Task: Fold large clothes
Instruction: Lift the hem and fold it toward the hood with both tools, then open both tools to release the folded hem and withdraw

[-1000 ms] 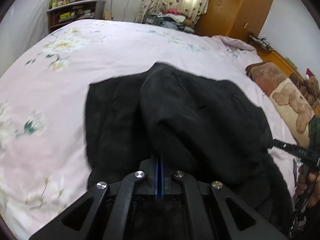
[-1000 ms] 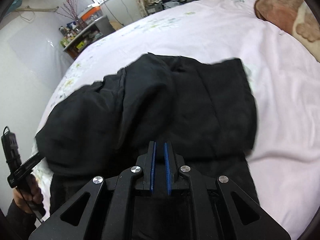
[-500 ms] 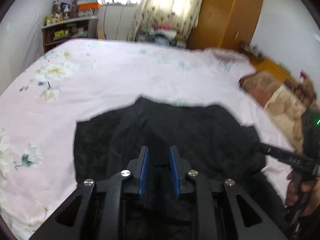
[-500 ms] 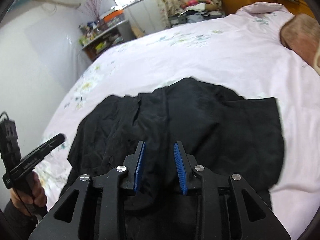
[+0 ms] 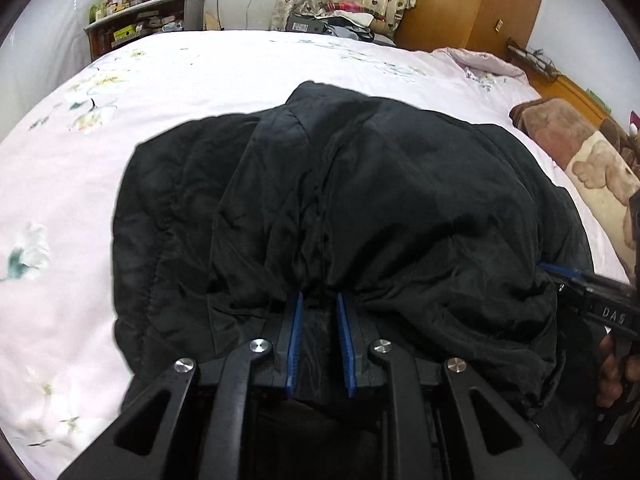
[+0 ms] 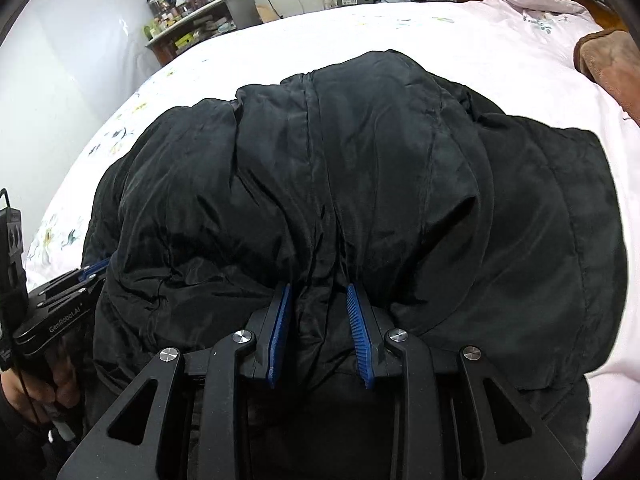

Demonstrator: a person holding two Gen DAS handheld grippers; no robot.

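Observation:
A large black padded jacket [image 5: 360,200] lies bunched and partly folded on the pink floral bed sheet [image 5: 160,80]; it also fills the right wrist view [image 6: 360,180]. My left gripper [image 5: 318,300] is open, its blue pads astride a fold at the jacket's near edge. My right gripper [image 6: 318,292] is open too, with jacket cloth lying between its blue pads. Each gripper shows from the side in the other's view, the right one [image 5: 560,270] and the left one [image 6: 94,270], both pushed against the jacket's edge.
A brown bear-print blanket [image 5: 580,164] lies at the bed's right side. A cluttered shelf [image 5: 144,16] stands at the far left, a wooden wardrobe [image 5: 472,0] at the far right, and a clothes pile [image 5: 344,20] under the curtained window.
Both grippers went from shut to open and let go of the jacket. They then moved forward and lower, so the jacket's near fold now lies between their pads.

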